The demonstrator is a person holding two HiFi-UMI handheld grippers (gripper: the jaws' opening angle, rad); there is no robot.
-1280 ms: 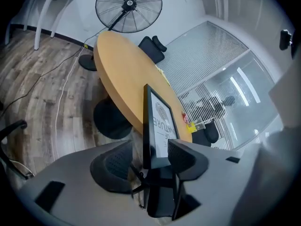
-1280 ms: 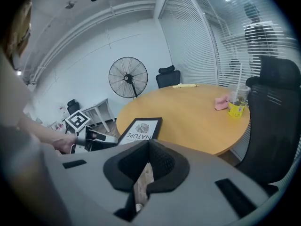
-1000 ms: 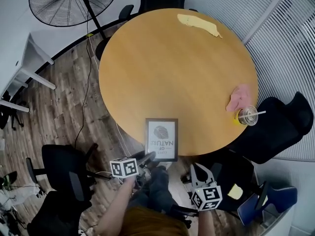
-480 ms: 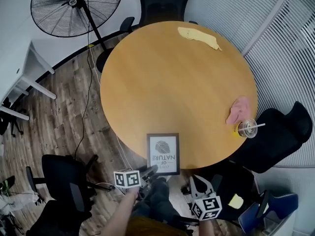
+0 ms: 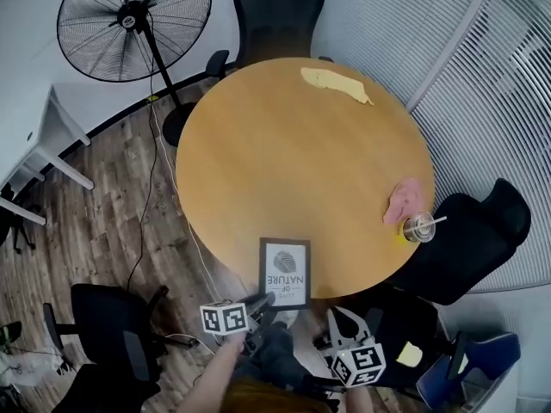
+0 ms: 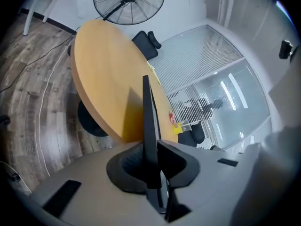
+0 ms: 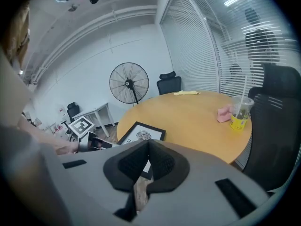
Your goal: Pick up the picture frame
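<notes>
Seen from overhead, a round wooden table (image 5: 293, 153) fills the middle of the picture. The frame (image 5: 285, 273), black-edged with a fingerprint print, sits at the bottom rim of the table. The left tongs (image 5: 263, 302) reach up from the lower left to the frame's lower left corner. In the left gripper view the frame (image 6: 146, 112) stands edge-on between the left tongs (image 6: 151, 147), which are closing on it with the pads against both faces. The right tongs (image 5: 343, 321) hang below the table's rim at lower right, apart from the frame. In their own view the right tongs (image 7: 148, 142) are clenched with nothing in them. A cup (image 5: 419, 227) and a pink cloth (image 5: 400, 200) sit at the table's right edge, and a yellow cloth (image 5: 334, 83) lies at its top. A fan (image 5: 133, 15) stands at upper left.
</notes>
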